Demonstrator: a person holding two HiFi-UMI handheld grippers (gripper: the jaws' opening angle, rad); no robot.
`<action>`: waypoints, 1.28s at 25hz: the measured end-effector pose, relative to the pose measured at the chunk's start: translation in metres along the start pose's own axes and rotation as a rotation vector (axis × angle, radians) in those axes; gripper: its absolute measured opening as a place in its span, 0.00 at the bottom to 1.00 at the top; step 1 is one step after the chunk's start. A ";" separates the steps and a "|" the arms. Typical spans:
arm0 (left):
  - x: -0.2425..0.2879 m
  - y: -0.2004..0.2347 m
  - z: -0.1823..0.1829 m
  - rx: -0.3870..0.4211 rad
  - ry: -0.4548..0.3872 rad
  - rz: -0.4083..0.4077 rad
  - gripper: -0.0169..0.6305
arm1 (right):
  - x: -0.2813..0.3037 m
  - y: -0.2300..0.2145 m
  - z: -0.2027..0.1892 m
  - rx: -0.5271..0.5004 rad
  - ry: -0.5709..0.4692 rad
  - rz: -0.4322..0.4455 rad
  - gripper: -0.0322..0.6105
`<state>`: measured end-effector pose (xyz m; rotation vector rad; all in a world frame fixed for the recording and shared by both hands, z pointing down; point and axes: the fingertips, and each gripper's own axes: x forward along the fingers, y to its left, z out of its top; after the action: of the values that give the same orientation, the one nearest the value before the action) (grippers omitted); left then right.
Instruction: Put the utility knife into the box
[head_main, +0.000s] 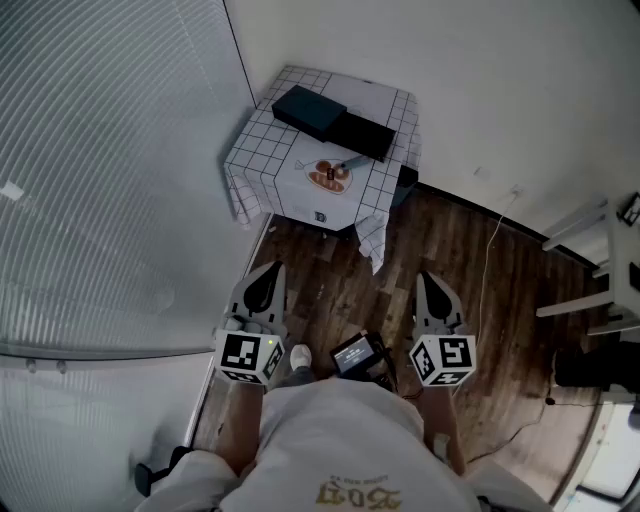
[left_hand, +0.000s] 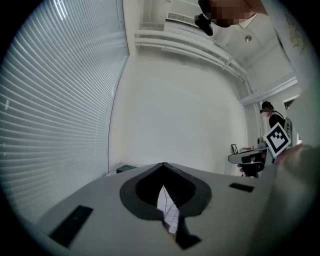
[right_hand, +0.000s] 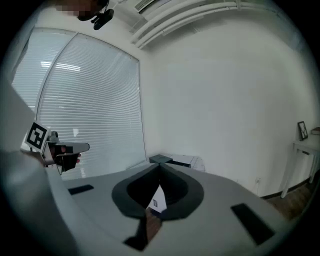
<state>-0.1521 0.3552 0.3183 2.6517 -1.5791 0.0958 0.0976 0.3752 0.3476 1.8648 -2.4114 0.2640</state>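
Left claw (head_main: 268, 272) pinched together, empty, right claw (head_main: 430, 280) likewise, both over dark wooden floor (head_main: 340, 285), well short of white grid-cloth surface (head_main: 262, 160) carrying dark rectangular box (head_main: 308, 110).

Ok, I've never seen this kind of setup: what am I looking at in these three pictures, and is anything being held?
There is no robot: a person stands holding a two-fingered tool in each hand, the left gripper and the right gripper. The marked cubes are part of them. The head view looks down from the person's head; the other two cameras ride on the grippers and look along their fingers. Ahead stands a small table with a checked cloth. On it are a dark box, a flat black piece beside it, and a white plate with something orange; a slim thing at its edge may be the utility knife. Both grippers are shut and hold nothing.
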 end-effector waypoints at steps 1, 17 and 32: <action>0.001 -0.001 -0.001 0.000 0.008 0.000 0.04 | -0.001 0.001 0.001 -0.001 -0.001 0.002 0.06; 0.001 -0.034 -0.006 0.052 0.032 -0.029 0.04 | -0.016 -0.020 -0.004 -0.009 0.016 0.081 0.06; 0.015 -0.032 -0.006 0.045 0.033 -0.014 0.04 | 0.004 -0.025 -0.003 0.037 0.036 0.128 0.06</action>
<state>-0.1171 0.3575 0.3253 2.6800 -1.5660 0.1759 0.1208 0.3654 0.3537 1.7068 -2.5225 0.3504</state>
